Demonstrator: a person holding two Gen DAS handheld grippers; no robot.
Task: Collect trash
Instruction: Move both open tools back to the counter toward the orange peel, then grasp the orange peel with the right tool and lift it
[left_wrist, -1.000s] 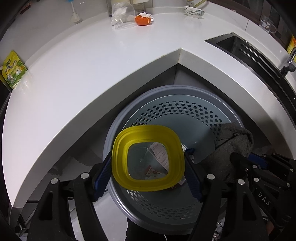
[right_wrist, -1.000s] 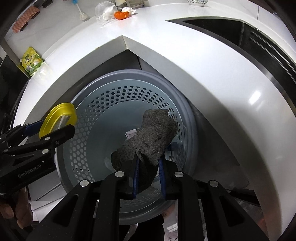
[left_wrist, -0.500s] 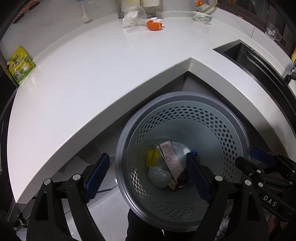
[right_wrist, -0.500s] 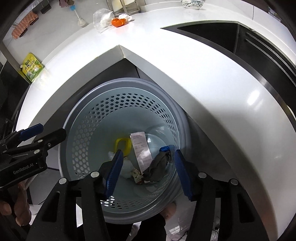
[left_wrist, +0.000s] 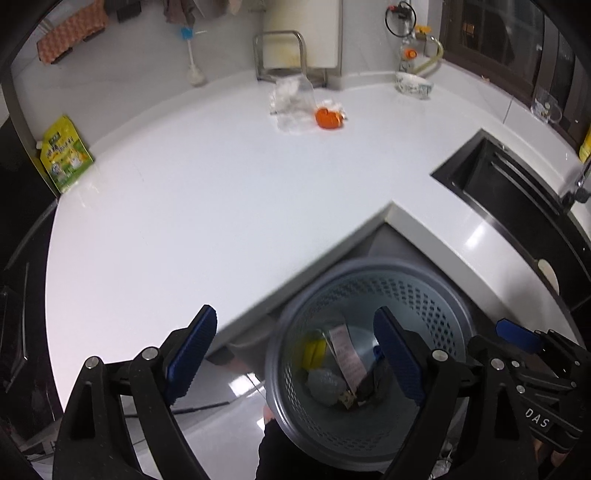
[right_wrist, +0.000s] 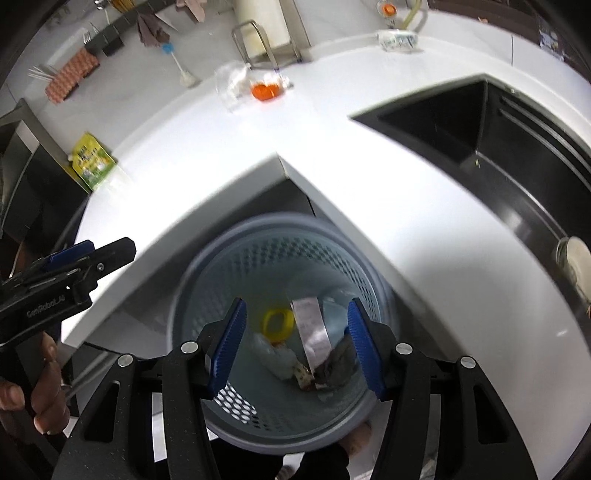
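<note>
A grey perforated trash basket (left_wrist: 436, 295) (right_wrist: 273, 254) stands on the floor in the counter's inner corner. Inside lie a yellow lid (right_wrist: 277, 324) (left_wrist: 313, 353), a paper receipt (right_wrist: 309, 325) (left_wrist: 346, 354), a grey cloth (right_wrist: 341, 360) and crumpled clear plastic (left_wrist: 325, 384). My left gripper (left_wrist: 295, 350) is open and empty above the basket's left rim. My right gripper (right_wrist: 295, 343) is open and empty over the basket. On the white counter (left_wrist: 221, 192) at the back lie an orange peel (left_wrist: 328, 118) (right_wrist: 264, 90) and a clear plastic bag (left_wrist: 291, 99) (right_wrist: 231, 83).
A green-yellow pouch (left_wrist: 64, 153) (right_wrist: 92, 160) stands at the counter's left end. A black sink (left_wrist: 517, 192) (right_wrist: 498, 140) is on the right. A patterned bowl (left_wrist: 413, 85), a metal rack (left_wrist: 280, 51) and a brush (left_wrist: 194, 55) stand at the back.
Both grippers opened and dropped the yellow lid and the grey cloth into the basket. Both have since risen and tilted up, so more of the counter shows.
</note>
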